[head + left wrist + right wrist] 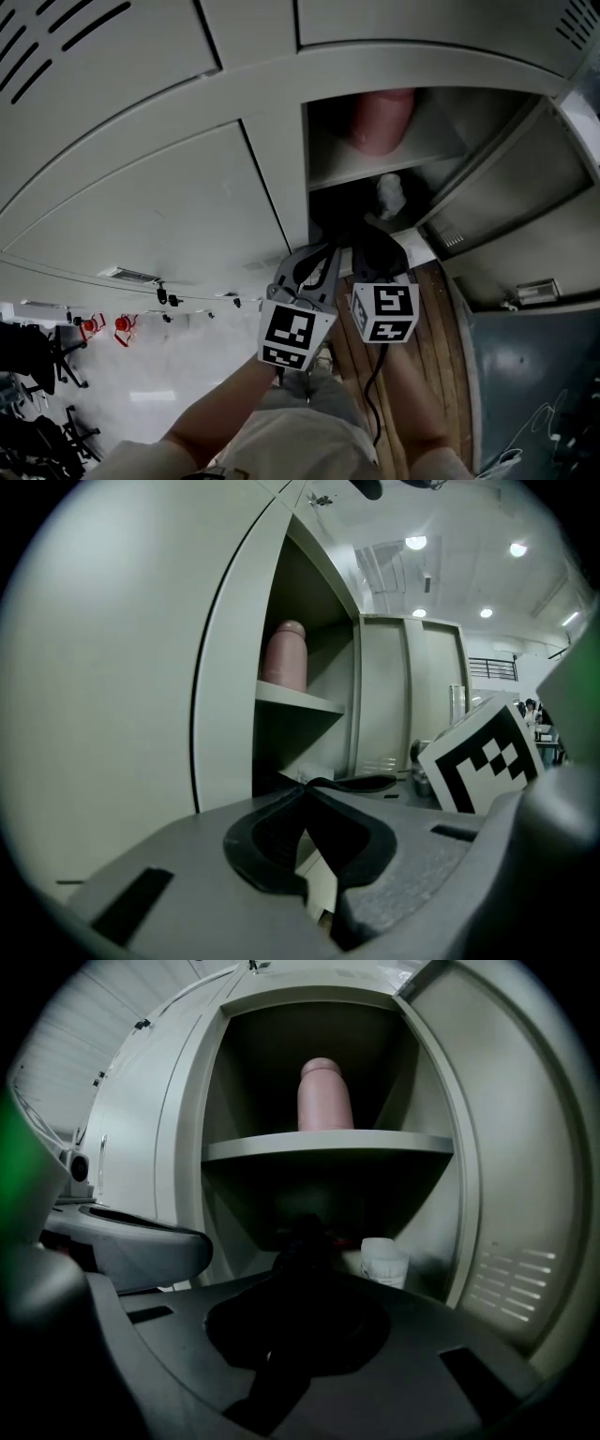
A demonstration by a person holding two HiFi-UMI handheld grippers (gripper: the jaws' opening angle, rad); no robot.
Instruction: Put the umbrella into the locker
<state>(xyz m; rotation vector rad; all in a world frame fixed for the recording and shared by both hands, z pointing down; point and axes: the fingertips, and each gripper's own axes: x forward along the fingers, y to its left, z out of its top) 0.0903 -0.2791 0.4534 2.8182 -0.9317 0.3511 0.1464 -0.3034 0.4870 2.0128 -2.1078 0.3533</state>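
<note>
The open locker (328,164) has a shelf (328,1145) that carries a pink bottle (382,120) (284,656) (324,1096). In the lower compartment stands a white cup (392,195) (383,1262). My right gripper (372,246) (300,1274) is shut on the black umbrella (302,1241), whose dark end reaches into the mouth of the lower compartment, just left of the cup. My left gripper (322,248) (305,787) hangs close beside it on the left, shut with nothing in it, at the locker's left edge.
The locker door (511,192) (525,1194) stands swung open to the right. Shut locker doors (141,187) fill the left. Below lie a wooden floor strip (441,347) and a pale floor with dark chairs (37,375) at the far left.
</note>
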